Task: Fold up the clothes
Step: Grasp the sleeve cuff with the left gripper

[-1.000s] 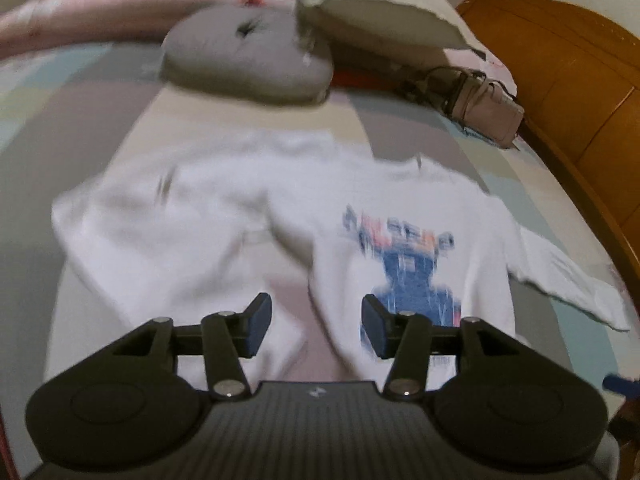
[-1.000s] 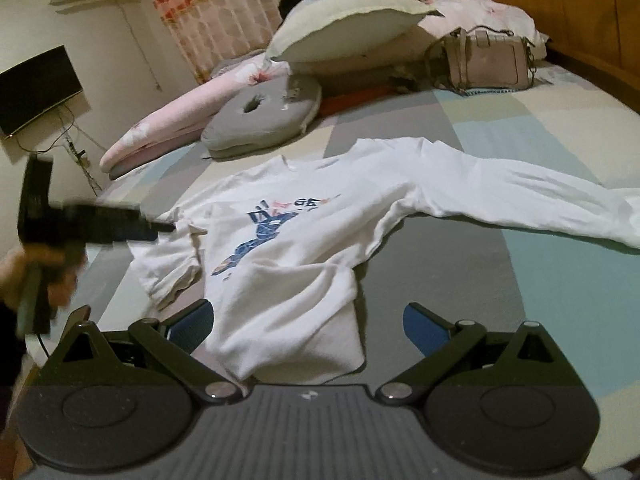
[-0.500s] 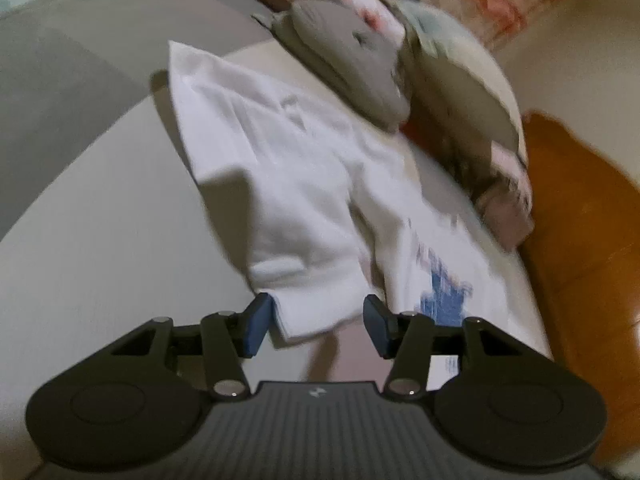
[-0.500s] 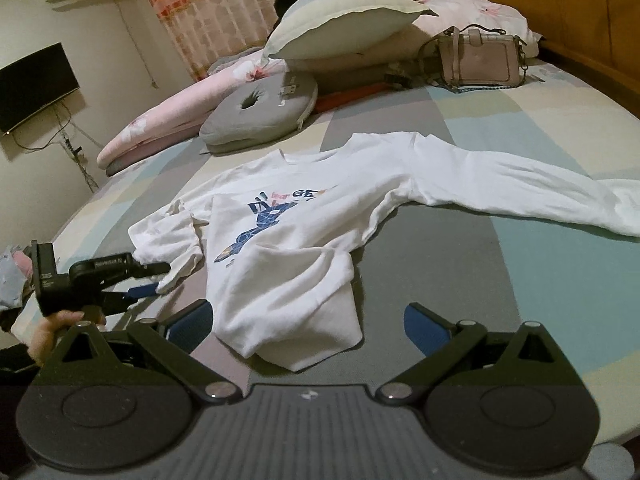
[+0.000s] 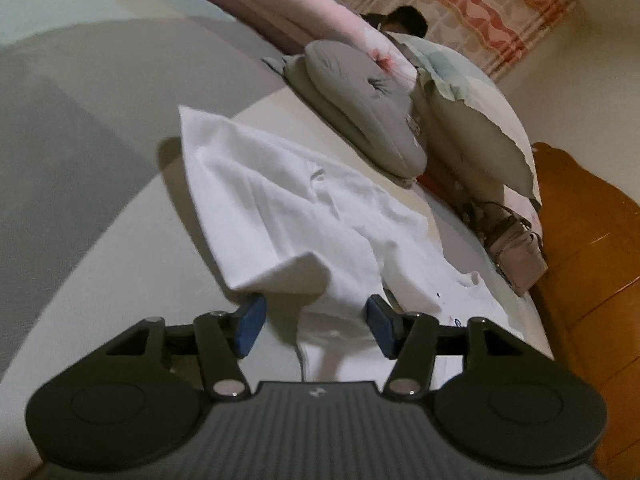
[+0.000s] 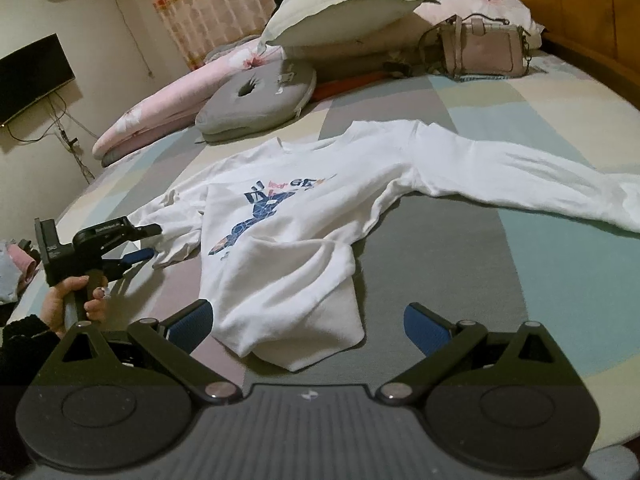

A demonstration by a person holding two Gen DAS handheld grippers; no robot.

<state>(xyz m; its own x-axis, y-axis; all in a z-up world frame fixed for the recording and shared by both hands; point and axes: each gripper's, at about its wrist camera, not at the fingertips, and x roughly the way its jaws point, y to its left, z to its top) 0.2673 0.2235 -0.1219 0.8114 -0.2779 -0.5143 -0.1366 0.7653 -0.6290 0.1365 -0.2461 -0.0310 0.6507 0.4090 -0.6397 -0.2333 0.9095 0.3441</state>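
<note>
A white long-sleeved sweatshirt (image 6: pixel 288 240) with a blue print lies face up on the bed, its hem bunched toward me. One sleeve (image 6: pixel 520 176) stretches out to the right; the other is folded short at the left (image 5: pixel 280 208). My left gripper (image 5: pixel 314 320) sits low at that left sleeve's cuff, and its jaws are opening with cuff fabric between them; the blue pads (image 5: pixel 250 322) do not press on it. In the right wrist view a hand holds the left gripper (image 6: pixel 150 242) beside the cuff. My right gripper (image 6: pixel 308 316) hangs open over the hem, touching nothing.
At the head of the bed are a grey ring cushion (image 6: pixel 256 96), a pink bolster (image 6: pixel 160 120), a large pillow (image 6: pixel 340 12) and a pink handbag (image 6: pixel 480 48). A wooden headboard (image 5: pixel 592 280) runs along one side. A TV (image 6: pixel 32 76) hangs on the wall.
The left gripper came down and rolled, moving in to the left sleeve cuff, and its jaws have spread a little. The right gripper has kept still.
</note>
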